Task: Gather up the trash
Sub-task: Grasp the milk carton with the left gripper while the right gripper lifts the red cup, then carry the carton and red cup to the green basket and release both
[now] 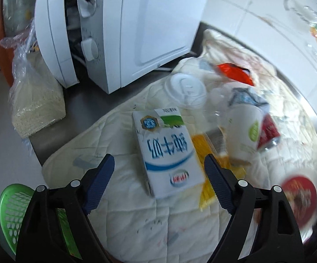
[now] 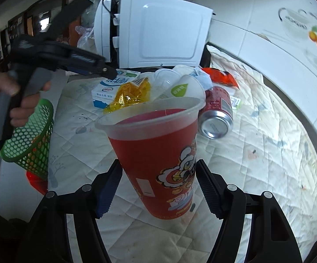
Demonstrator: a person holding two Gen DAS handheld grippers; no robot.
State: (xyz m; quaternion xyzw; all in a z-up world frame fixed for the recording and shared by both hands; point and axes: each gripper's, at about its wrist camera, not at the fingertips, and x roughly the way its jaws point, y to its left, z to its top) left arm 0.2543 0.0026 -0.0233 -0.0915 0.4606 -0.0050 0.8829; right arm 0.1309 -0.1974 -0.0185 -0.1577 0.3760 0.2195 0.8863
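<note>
Here the left gripper (image 1: 159,168) stands with its jaws apart, one blue pad on either side of the near end of a milk carton (image 1: 166,151) that lies flat on the quilted cloth (image 1: 123,225). A clear gap shows between the left pad and the carton; on the right side the pad sits close to the carton's corner, and whether it touches cannot be told. A yellow wrapper (image 1: 204,153) lies against the carton's right edge, under that pad. Beyond the carton the trash crowds together: a white cup lid (image 1: 186,88), a paper cup (image 1: 243,125) on its side, a red can (image 1: 269,133) and an orange-red packet (image 1: 235,73). To the left of the carton the cloth is bare out to its edge. A white microwave (image 1: 136,26) closes the far side, with a bag of grain (image 1: 36,105) beside it. The green basket (image 1: 13,214) sits at the near left, off the cloth.

The right gripper (image 2: 158,186) is clamped on a red printed cup (image 2: 158,162), its pads pressing both sides low on the tilted body, which is lifted clear of the cloth. To its right the cloth lies open up to the tiled wall (image 2: 290,43); to its left a hand (image 2: 20,103) holds the other tool above the basket.
</note>
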